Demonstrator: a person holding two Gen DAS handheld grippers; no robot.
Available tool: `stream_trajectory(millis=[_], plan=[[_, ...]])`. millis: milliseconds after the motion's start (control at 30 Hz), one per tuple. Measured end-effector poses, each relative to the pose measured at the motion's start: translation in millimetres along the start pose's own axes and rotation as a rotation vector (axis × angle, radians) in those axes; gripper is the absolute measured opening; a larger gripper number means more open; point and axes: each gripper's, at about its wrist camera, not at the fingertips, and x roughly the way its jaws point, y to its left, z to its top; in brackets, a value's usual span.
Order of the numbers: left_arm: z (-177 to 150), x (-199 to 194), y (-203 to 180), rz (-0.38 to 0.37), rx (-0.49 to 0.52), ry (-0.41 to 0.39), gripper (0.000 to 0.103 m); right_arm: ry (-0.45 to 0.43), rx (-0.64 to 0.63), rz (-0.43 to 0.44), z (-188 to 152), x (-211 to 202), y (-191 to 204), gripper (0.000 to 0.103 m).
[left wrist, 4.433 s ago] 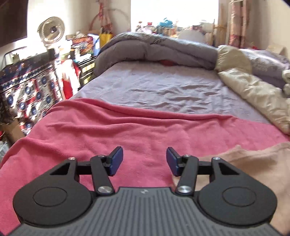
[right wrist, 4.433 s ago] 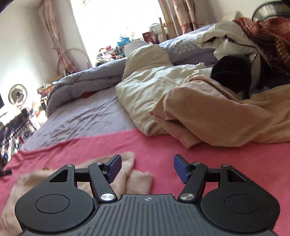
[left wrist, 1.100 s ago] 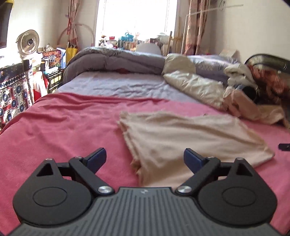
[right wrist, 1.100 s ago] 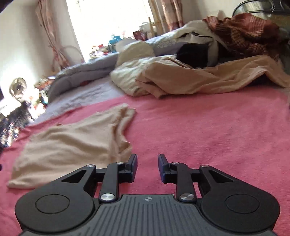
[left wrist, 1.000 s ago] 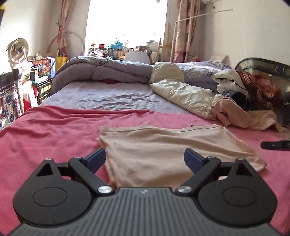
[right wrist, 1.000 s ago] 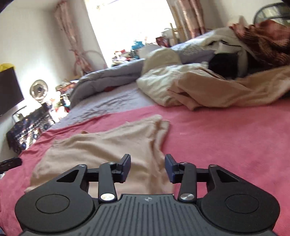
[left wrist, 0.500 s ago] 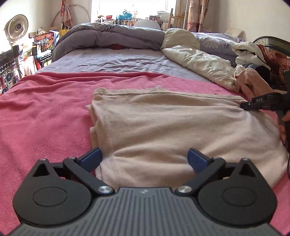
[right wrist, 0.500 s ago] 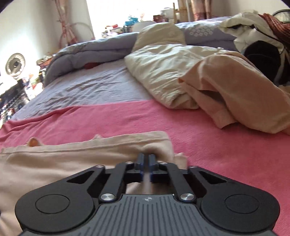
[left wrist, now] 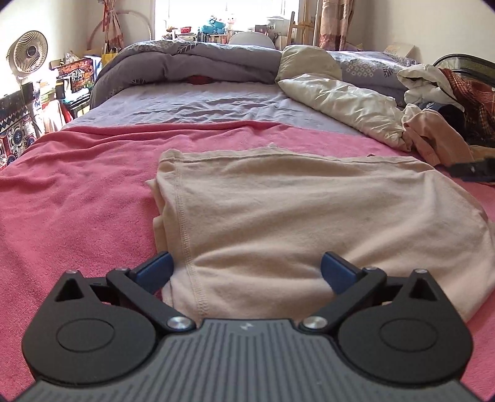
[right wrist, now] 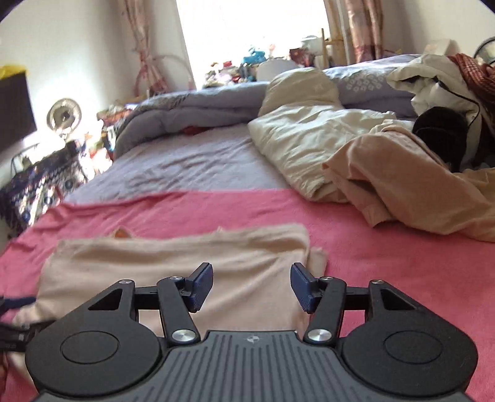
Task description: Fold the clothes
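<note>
On the pink blanket [left wrist: 77, 198] lies the beige garment [left wrist: 294, 216], spread flat. Left gripper [left wrist: 246, 272] is released over its near edge; right gripper [right wrist: 251, 283] is released too, above the garment.

Left gripper [left wrist: 246, 269], right gripper [right wrist: 251, 284]: black linkage arms, silver pivot screws, blue finger pads [left wrist: 154, 272], ribbed grey housing, small white logo.

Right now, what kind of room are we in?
Most likely a bedroom at home. A big bed with a pink blanket fills the view, a grey duvet and a pillow sit at its far end, and soft toys line the window.
</note>
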Motion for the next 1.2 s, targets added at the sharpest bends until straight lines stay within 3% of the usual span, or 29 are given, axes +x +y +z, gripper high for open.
stream_trajectory(millis=[67,100,200,467,600,867,933,1067,1200], plan=[[0,0,0,0.002,0.001,0.000,0.103,0.077,-0.069,-0.080,-18,11,1,0.056],[0,0,0,0.000,-0.001,0.000,0.103,0.060,-0.034,-0.069,-25,12,-7,0.063],[0,0,0,0.004,0.002,-0.002,0.103,0.068,0.126,-0.097,-18,-2,-19,0.062],[0,0,0,0.009,0.006,-0.004,0.103,-0.039,0.283,-0.087,-57,-85,-25,0.067],[0,0,1,0.010,0.006,-0.005,0.103,-0.043,0.260,-0.122,-72,-83,-15,0.069],[-1,-2,1,0.019,0.004,-0.006,0.103,-0.050,0.203,-0.194,-100,-77,7,0.090],[-1,-5,2,0.023,-0.012,0.005,0.103,-0.051,0.189,-0.212,-108,-75,12,0.102],[-7,-21,13,0.013,-0.082,0.018,0.103,-0.075,0.269,-0.160,-107,-74,4,0.103],[-21,-36,17,0.053,-0.057,0.028,0.103,-0.099,0.354,-0.104,-105,-72,-4,0.103]])
